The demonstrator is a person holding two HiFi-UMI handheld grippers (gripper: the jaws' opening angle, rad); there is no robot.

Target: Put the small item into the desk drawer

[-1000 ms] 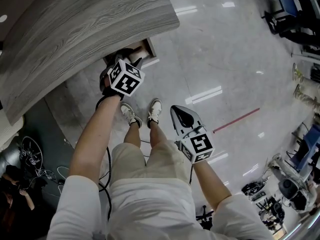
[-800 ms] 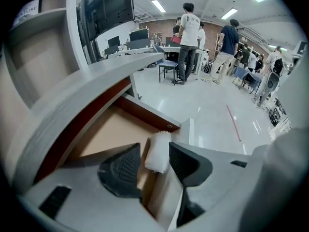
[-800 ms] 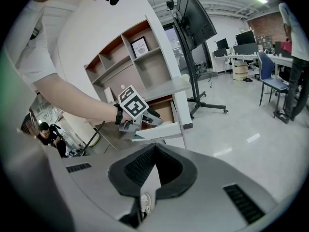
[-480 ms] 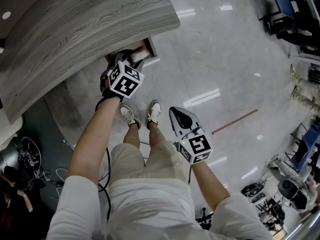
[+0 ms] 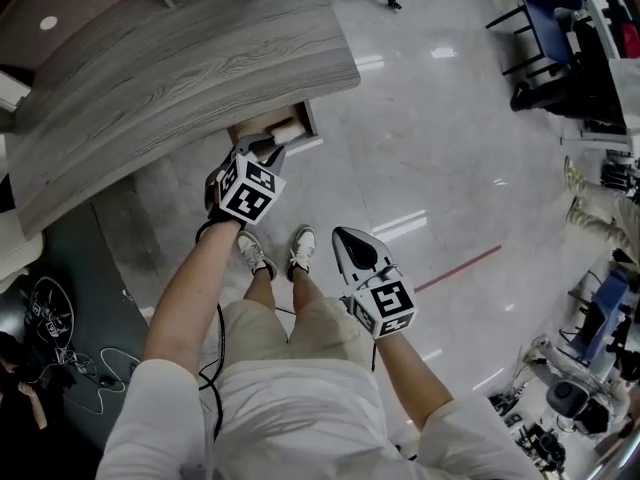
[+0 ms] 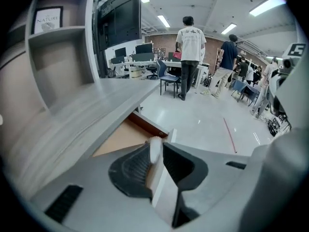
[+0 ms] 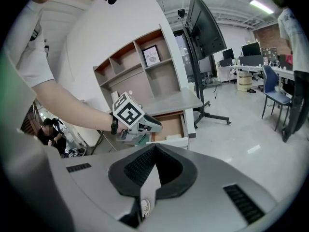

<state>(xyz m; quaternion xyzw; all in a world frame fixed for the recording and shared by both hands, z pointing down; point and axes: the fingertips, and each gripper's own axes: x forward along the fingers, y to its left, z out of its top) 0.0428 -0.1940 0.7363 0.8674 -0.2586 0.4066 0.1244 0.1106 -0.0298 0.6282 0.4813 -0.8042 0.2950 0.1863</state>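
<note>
We hold our left claw [image 5: 270, 148] at the front of the open drawer [image 5: 255, 128] under the bench [image 5: 200, 58]. Its jaws are closing, with the drawer's white front edge [image 6: 166, 187] between them. The small white item [image 5: 288, 128] lies inside the drawer. Our right claw [image 5: 345, 238] hangs well away from the drawer, jaws pressed together, holding nothing.

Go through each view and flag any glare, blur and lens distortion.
Head view: bright streaks of glare lie on the glossy floor. Left gripper view: the desk top is smeared with blur, and the corners are vignetted black. Right gripper view: the fisheye bends the shelf unit.
</note>
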